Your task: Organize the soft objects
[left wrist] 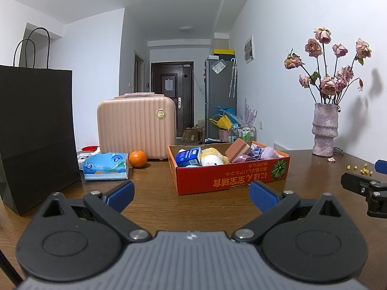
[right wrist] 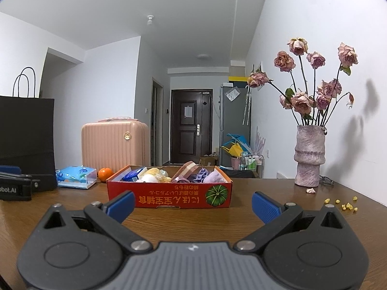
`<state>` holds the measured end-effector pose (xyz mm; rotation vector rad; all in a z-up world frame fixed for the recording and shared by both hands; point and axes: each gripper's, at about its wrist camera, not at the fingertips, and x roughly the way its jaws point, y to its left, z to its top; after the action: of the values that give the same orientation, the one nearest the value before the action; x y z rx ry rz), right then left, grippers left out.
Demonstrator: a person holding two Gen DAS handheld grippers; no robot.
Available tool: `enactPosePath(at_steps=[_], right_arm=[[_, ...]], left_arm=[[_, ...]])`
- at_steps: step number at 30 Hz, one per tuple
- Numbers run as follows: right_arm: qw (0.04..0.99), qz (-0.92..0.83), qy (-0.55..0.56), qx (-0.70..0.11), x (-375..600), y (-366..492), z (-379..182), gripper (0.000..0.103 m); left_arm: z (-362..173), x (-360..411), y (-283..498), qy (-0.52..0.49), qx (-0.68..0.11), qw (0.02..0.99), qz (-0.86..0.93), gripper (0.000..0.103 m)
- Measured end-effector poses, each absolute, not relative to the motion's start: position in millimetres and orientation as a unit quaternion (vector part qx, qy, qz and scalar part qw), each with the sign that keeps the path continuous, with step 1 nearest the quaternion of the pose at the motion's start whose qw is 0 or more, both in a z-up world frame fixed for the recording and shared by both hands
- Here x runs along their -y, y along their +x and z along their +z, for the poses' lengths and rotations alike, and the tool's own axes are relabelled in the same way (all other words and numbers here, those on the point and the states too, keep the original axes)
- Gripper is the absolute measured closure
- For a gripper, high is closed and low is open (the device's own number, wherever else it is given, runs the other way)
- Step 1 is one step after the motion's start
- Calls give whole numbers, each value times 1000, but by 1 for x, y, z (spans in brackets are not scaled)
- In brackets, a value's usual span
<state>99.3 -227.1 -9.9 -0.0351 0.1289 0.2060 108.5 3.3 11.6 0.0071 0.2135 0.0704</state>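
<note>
While both the left gripper [left wrist: 191, 194] and right gripper [right wrist: 192, 204] hover spread and empty, the soft plush toy [right wrist: 154, 178] lies inside the red box [right wrist: 169, 197]; light and compressible, it likely suits a mid-body pinch.

Both my views are evenly bright under soft indoor light. The roses [right wrist: 314, 77] throw blurred grey shadows onto the white wall [right wrist: 314, 12] to their right, so light reaches them from the left. The wooden table [left wrist: 157, 207] carries a dull sheen near the vase [right wrist: 309, 155]. My fisheye lenses bend the walls and ceiling lines, and dark vignette crowds the upper corners. The far hallway behind the vase looks dimmer and slightly soft.
</note>
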Motion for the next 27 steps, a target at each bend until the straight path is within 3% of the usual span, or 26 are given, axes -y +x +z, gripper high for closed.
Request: enactPosePath(at_steps=[27], right_arm=[[992,105,-18,-71,222,100,-15,0]], left_arm=[[10,-3,106,7,-105,994,34,0]])
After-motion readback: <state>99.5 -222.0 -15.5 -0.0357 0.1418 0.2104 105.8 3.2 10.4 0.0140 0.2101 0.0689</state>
